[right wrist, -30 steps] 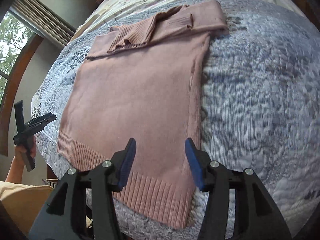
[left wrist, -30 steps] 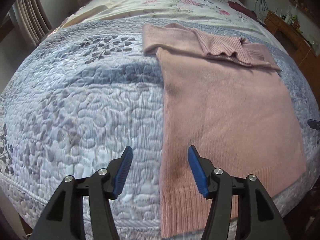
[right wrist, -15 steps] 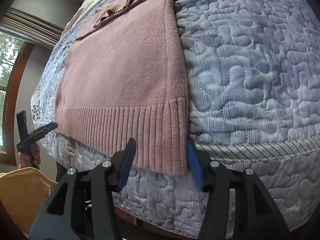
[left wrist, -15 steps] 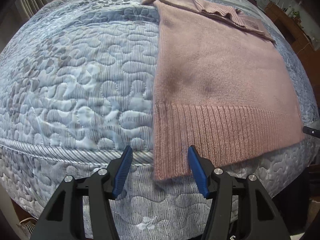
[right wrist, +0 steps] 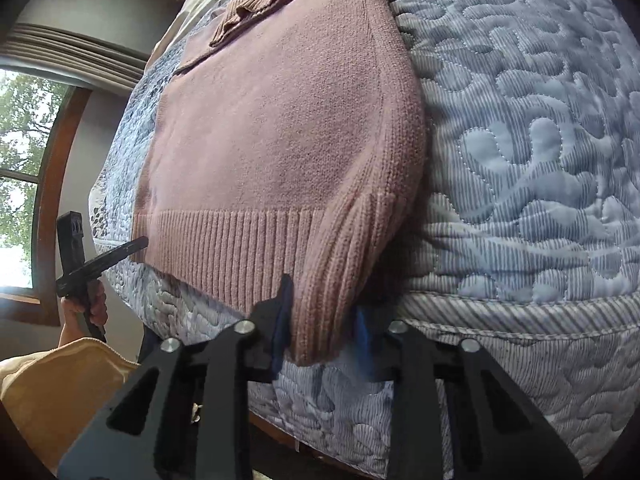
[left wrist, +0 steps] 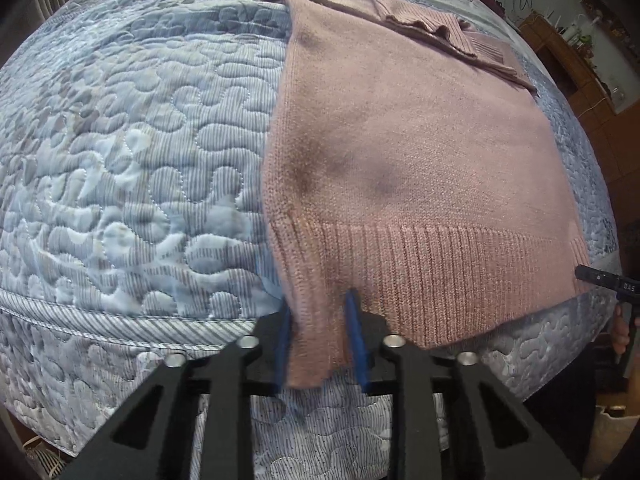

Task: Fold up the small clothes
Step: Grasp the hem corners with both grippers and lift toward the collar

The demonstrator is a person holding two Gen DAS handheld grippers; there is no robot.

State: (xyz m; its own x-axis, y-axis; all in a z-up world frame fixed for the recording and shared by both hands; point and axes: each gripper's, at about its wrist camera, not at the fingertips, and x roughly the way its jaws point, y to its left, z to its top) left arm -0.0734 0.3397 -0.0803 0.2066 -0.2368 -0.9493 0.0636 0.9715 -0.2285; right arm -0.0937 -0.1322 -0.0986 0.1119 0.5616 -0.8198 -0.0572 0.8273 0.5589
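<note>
Both tongs now closed in, left tongs [left wrist: 320, 340] and right tongs [right wrist: 324, 332] pinching sweater [left wrist: 400, 160] hem corners

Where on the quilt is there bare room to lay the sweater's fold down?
Bare quilt lies wide open left of the pink sweater, and again right of it in the right wrist view. Crowded: the hem corners, clamped by the left gripper and right gripper.

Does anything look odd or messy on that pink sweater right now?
Dark smudges mark the pink sweater above its ribbed hem, possibly stains or shadows. Sleeves lie bunched across the top. Otherwise it lies flat.
</note>
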